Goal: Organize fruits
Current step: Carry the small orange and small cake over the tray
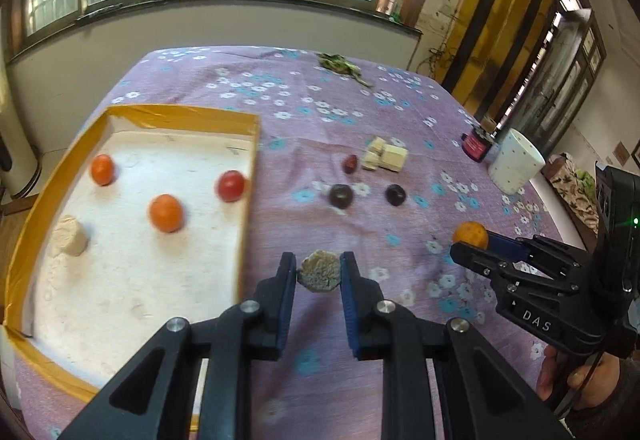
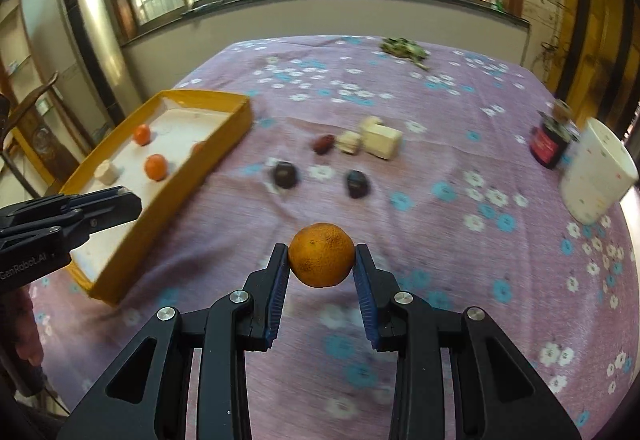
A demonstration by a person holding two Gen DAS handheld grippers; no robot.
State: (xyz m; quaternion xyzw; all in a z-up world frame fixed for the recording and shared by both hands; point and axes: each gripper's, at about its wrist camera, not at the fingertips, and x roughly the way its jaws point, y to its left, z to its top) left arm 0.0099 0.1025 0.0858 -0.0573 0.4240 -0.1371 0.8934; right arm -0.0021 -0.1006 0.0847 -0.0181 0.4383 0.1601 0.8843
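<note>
Two black hand-held claws with blue ribbed pads hover above a surface draped in a purple cloth printed with white and blue flowers (image 1: 328, 128). The left claw (image 1: 319, 274) is clenched on a small pale, crumbly, octagon-shaped biscuit-like piece (image 1: 319, 273), held clear of the cloth just beside the right wall of a shallow yellow-rimmed cardboard tray with a white floor (image 1: 250, 176). Inside the tray lie two small orange mandarins (image 1: 166, 213), a red tomato-like fruit (image 1: 231, 185) and a pale round cake (image 1: 71, 236), all apart from one another. The right claw (image 2: 321, 260) grips a round orange mandarin with a speckled skin (image 2: 321, 255) between its pads, well to the right of the tray. Farther back on the cloth sit two dark purple plum-like fruits (image 2: 285, 175), a small red date (image 2: 323, 143) and cream-coloured blocks (image 2: 380, 138) touching each other. Near the right edge stand a dark jar with a red label (image 2: 551, 144) and a white dotted mug (image 2: 596, 176), side by side. A person's fingers (image 1: 560, 376) wrap the right claw's handle.
</note>
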